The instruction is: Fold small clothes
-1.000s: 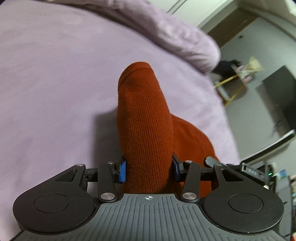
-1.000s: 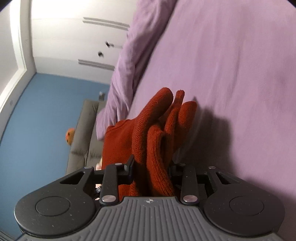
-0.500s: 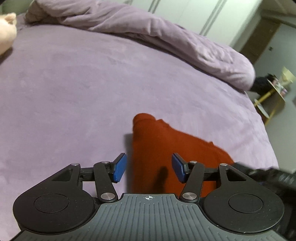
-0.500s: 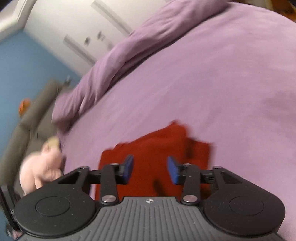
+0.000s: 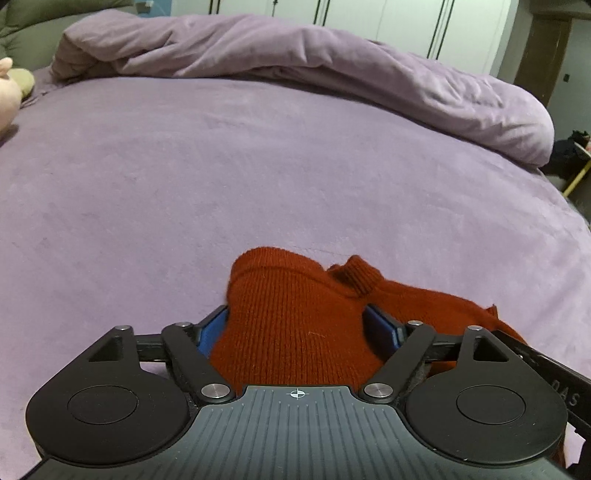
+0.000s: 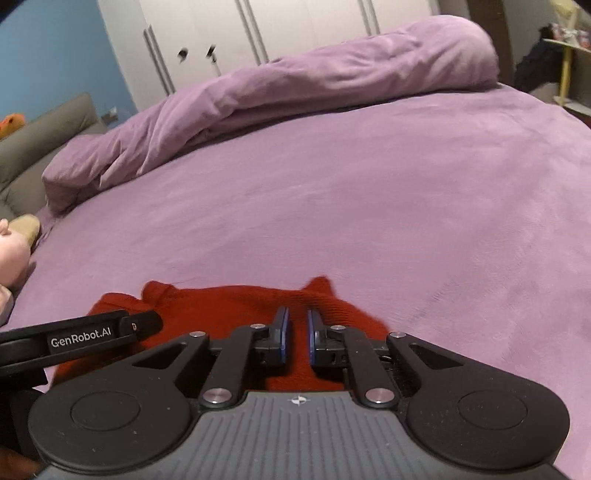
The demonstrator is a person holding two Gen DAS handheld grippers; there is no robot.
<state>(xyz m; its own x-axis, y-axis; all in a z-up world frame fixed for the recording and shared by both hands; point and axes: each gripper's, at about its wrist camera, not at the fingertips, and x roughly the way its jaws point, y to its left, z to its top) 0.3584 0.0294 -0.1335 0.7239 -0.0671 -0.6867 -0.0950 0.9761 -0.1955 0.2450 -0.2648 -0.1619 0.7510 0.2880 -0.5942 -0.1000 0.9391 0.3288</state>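
Note:
A pair of rust-red knit gloves (image 5: 280, 295) lies on the purple bed sheet (image 5: 258, 166). My left gripper (image 5: 297, 328) sits low over the cuff end. Its jaws are opening wide, and the knit bulges between the blue pads without being pinched. In the right wrist view the gloves (image 6: 229, 306) lie flat just beyond my right gripper (image 6: 298, 332). Its pads are drawn together to a thin slit, with red fabric showing beneath and nothing clearly pinched. The left gripper's black side (image 6: 81, 336) reaches in from the left.
A rumpled purple duvet (image 5: 332, 66) runs along the far side of the bed. A pink plush toy (image 6: 11, 254) lies at the left edge by a grey sofa (image 6: 37, 140). White wardrobe doors (image 6: 258, 33) stand behind. The bed drops off at the right.
Both grippers held the gloves up a second ago. The gloves now lie on the bed. The left jaws have spread wide; the right jaws let go, rolled level and closed.

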